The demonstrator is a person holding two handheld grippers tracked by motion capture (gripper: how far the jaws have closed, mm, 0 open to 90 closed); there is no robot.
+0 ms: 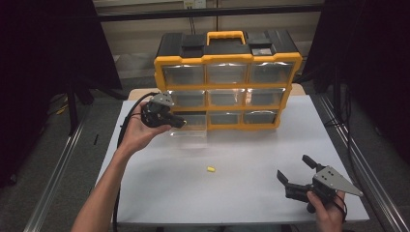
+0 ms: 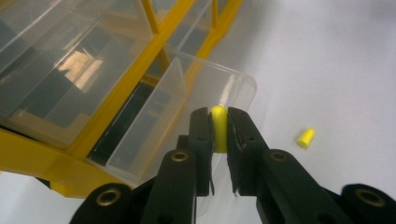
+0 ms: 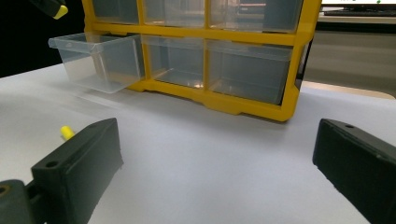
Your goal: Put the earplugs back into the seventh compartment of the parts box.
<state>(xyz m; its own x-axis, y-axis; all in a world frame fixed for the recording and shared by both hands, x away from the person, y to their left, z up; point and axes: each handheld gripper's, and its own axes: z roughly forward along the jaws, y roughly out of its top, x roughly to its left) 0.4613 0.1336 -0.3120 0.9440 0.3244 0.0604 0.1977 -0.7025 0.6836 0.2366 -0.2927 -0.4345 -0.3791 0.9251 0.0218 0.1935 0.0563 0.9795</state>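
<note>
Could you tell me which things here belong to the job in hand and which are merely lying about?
In the job:
- left gripper, shut on a yellow plug
- pulled-out clear drawer of the yellow cabinet
- second yellow plug on the table

Lying about:
- right gripper, open, holding nothing
- closed drawers

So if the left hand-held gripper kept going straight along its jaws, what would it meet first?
Most likely the pulled-out clear drawer at the bottom left of the yellow organizer. The left hand-held gripper, shut on a yellow earplug, points at the drawer's open top; how far off it is remains unclear.
</note>
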